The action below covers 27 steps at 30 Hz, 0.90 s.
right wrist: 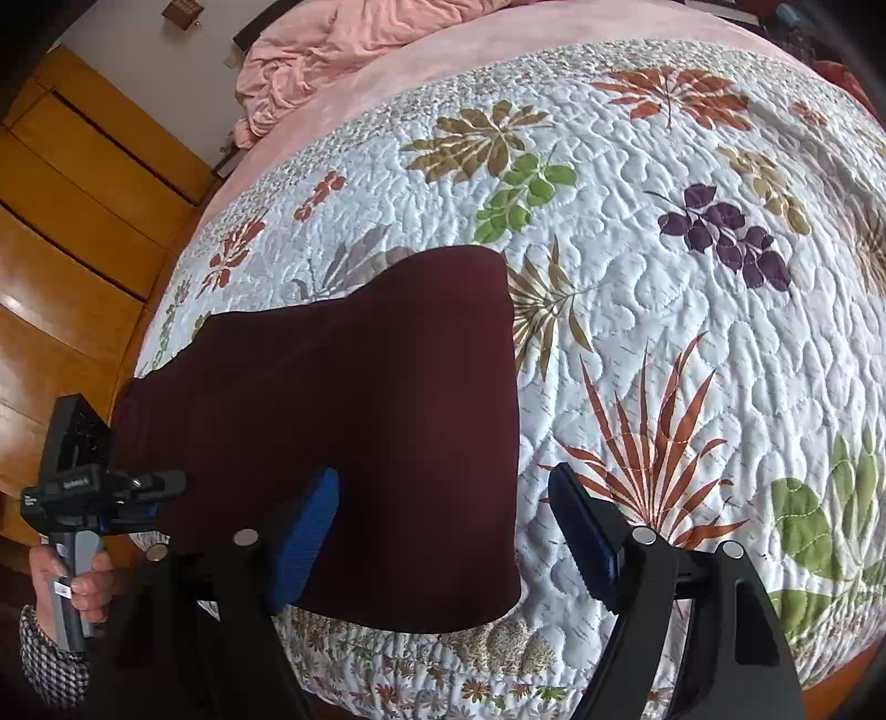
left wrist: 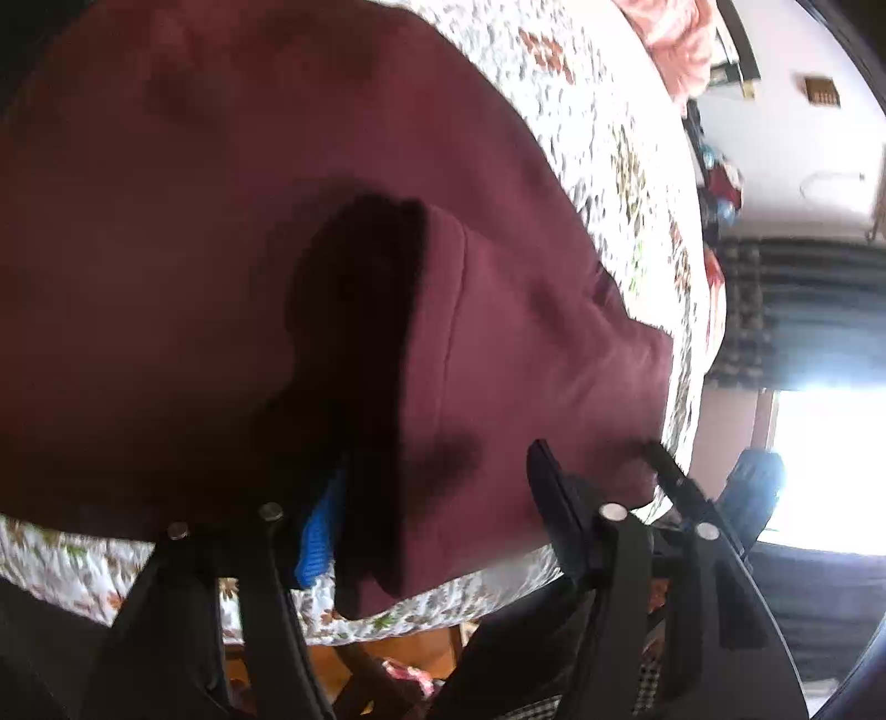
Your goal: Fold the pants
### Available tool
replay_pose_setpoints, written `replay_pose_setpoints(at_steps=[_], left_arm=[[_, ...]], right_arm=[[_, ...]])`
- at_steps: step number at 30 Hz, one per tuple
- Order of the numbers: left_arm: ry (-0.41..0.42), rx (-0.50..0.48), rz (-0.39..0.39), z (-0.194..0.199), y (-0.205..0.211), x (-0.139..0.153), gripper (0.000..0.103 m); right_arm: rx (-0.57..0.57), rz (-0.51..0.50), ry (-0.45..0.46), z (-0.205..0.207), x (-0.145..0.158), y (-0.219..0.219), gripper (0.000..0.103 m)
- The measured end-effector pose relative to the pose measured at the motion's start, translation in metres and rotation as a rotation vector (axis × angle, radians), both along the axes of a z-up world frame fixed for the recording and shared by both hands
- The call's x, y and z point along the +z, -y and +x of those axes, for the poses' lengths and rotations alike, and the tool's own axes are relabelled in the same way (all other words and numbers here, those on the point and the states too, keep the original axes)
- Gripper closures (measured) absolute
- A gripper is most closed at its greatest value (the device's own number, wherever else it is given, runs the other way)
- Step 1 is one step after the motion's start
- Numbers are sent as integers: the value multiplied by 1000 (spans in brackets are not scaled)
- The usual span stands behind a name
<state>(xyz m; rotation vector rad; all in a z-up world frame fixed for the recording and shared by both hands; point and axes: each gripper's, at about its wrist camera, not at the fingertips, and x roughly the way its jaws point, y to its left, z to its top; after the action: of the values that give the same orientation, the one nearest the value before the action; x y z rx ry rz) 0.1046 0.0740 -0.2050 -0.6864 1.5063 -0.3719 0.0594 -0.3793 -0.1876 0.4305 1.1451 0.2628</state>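
Note:
Dark maroon pants (left wrist: 221,249) lie spread on a floral quilt (left wrist: 609,111) and fill the left wrist view. My left gripper (left wrist: 437,498) hovers low over their near hem. Its fingers stand apart, with a dark fold of cloth running between them and partly covering the blue pad (left wrist: 318,531). In the right wrist view the pants (right wrist: 360,387) lie folded lengthwise near the bed's left edge. My right gripper (right wrist: 448,531) is open astride their right edge, one blue pad (right wrist: 310,526) over the cloth and the other finger over the quilt (right wrist: 692,332). The left gripper's body (right wrist: 94,487) is at the pants' left edge.
A hand (right wrist: 72,581) in a checked sleeve holds the left gripper's handle. A crumpled pink blanket (right wrist: 343,50) lies at the bed's far end. Wooden cabinets (right wrist: 72,221) stand left of the bed. A dark curtain (left wrist: 803,310) and a bright window (left wrist: 830,459) lie beyond the bed's edge.

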Motion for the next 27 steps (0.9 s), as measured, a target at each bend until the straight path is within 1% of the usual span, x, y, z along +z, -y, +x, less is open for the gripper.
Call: replay_pose_setpoints(at_steps=[1,2,3,5,7,9,11,12,13,14,15,16,17,19,20,21,23,25,26,27], left_arm=[[-6,6,10,0,-1,-3,74],[-8,18,-5,1,-2,-4,84],[-1,44,-43,0,-5,-4,85],[42,44,-40,-1,-4,6,87],[137,44,-43,1,2,28,88],[211,42,-46,5,7,48,88],[291,24,-2,8,13,64,88],[342,17,32,6,14,69,88],[372,4,66,3,15,70,88],[381,-13,120,2,14,66,87],[351,-33,189,3,12,50,87],[297,-34,207,3,7,34,87],[219,-17,201,3,0,10,84],[221,25,149,1,-9,4,82],[223,26,140,-1,-11,7,77],[229,26,150,-2,-11,14,75],[233,33,194,-3,-14,28,53],[311,56,217,-8,-9,52,49],[348,50,229,-9,-6,60,48],[388,26,247,-10,6,70,48]], right_arm=[[-3,4,-3,0,-2,0,24],[-4,5,-5,1,-2,1,24],[-7,6,-6,0,-3,1,24],[-12,16,-10,0,-4,3,24],[-19,19,-5,-1,-3,5,24],[-33,13,9,-2,1,7,24],[-43,19,18,-2,4,9,24],[-45,23,16,-1,4,10,24],[-46,24,13,-1,4,10,24],[-44,21,8,-1,2,10,24],[-40,19,3,0,0,10,24],[-38,20,-2,0,-1,10,24],[-34,25,-8,1,-3,10,24],[-37,30,-16,3,-4,10,24],[-39,31,-15,3,-3,11,24],[-41,32,-12,4,-2,12,24],[-45,36,-8,7,1,14,23],[-41,70,-20,10,1,14,21],[-42,77,-26,11,0,14,21],[-50,59,-36,13,-2,13,21]])
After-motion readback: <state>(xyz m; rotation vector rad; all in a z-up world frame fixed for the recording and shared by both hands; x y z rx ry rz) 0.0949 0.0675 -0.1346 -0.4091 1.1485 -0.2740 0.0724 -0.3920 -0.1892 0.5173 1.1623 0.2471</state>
